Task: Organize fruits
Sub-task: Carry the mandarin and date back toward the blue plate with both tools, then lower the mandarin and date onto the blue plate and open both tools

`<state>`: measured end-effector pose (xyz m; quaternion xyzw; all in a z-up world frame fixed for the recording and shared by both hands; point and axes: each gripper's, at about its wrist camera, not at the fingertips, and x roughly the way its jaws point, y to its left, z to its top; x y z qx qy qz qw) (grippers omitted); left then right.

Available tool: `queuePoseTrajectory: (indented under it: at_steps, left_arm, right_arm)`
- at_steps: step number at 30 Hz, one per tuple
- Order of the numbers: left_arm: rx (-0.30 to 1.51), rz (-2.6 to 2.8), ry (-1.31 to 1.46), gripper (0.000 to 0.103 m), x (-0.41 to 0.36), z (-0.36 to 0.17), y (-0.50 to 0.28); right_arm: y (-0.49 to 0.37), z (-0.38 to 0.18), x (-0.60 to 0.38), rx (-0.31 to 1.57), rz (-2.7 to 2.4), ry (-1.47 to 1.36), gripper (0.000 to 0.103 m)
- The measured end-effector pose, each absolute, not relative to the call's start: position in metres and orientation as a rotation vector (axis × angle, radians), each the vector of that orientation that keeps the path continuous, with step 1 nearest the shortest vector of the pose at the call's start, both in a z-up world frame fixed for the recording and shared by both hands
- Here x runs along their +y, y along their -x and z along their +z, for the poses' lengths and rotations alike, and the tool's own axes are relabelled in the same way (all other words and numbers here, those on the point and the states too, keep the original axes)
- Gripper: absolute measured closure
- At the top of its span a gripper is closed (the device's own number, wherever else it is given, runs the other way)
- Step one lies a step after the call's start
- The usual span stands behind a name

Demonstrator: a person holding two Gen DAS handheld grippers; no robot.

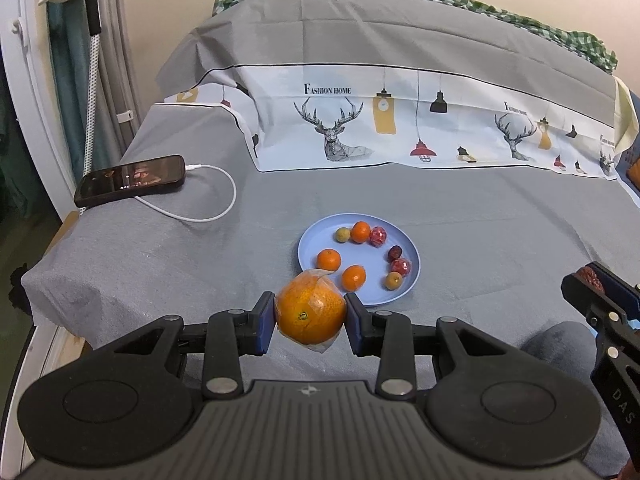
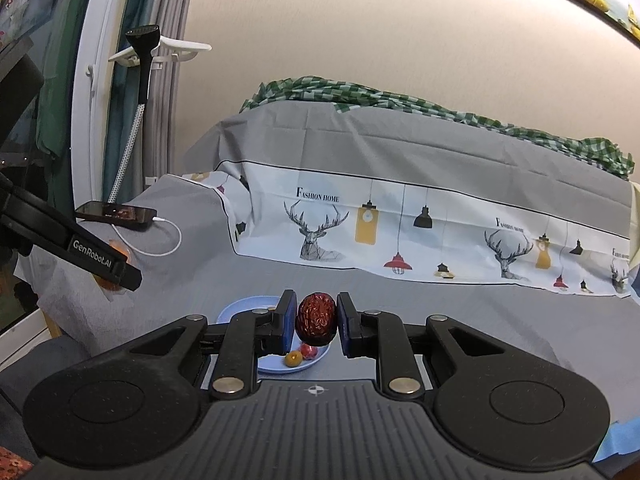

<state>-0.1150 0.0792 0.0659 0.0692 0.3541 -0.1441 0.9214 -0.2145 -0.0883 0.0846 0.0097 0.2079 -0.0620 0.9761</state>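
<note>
I have the left claw clamped on the orange, just short of the plate's near rim, and the right claw clamped on the upright date, above the plate's near right edge, so both drop forward.
</note>
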Motion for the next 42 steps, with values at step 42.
queuePoseTrajectory:
  at_steps: [42]
  left_arm:
    - [0.871, -0.359, -0.238, 0.063, 0.003, -0.012, -0.064]
  right_arm:
    - [0.02, -0.021, -0.117, 0.729, -0.056, -0.154, 0.08]
